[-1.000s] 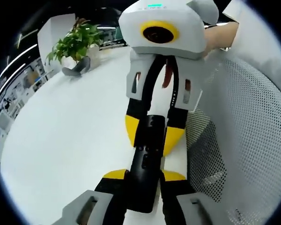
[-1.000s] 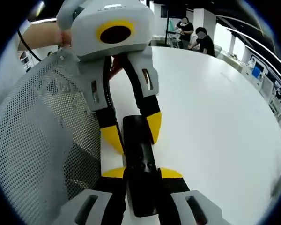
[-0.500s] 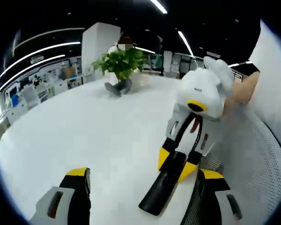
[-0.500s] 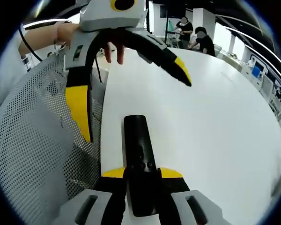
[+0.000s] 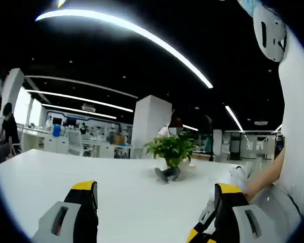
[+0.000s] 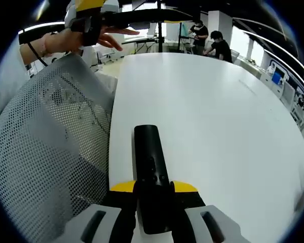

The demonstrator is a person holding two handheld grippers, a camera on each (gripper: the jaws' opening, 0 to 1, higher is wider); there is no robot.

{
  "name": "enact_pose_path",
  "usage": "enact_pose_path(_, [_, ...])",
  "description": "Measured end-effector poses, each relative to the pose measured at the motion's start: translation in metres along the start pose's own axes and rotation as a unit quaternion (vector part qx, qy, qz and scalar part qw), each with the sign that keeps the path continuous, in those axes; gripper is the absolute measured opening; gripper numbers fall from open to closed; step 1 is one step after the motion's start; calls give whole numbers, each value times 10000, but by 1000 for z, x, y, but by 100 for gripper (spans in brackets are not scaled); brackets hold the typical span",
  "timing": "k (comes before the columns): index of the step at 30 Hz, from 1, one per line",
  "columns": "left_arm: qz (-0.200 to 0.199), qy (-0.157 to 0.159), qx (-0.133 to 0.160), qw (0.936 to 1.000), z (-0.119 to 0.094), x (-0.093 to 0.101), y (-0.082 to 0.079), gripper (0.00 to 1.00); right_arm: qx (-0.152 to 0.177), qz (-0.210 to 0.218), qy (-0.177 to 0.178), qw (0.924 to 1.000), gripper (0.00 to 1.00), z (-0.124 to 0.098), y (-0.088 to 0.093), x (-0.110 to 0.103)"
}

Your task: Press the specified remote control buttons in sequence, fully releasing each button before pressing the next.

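White table [image 6: 218, 131]; a black remote [image 6: 148, 157] lies on it; potted plant [image 5: 172, 152] at its far end.

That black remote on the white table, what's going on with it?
A person is working with two handheld grippers. The right gripper is shut on the black remote, holding it by its near end over the white table. The left gripper is open and raised, pointing across the room toward a potted plant. Nothing is pressing a button at this moment.
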State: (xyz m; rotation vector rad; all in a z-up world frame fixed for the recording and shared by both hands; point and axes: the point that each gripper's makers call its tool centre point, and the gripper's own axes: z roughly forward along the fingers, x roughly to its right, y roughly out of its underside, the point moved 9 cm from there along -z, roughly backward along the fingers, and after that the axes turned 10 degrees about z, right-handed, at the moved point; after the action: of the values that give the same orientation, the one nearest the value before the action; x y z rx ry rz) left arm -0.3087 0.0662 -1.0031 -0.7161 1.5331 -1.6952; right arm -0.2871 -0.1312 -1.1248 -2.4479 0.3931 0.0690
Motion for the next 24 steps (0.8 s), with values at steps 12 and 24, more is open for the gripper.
enact_pose_path(12, [134,-509,-113,9985,-16,-3,16,99,85,42,-15,10000,22,0,1,0])
enact_pose_path(24, [-76,-487,-226,9985,-17,-5,16,100,151,241,72,9996,21,0,0,3])
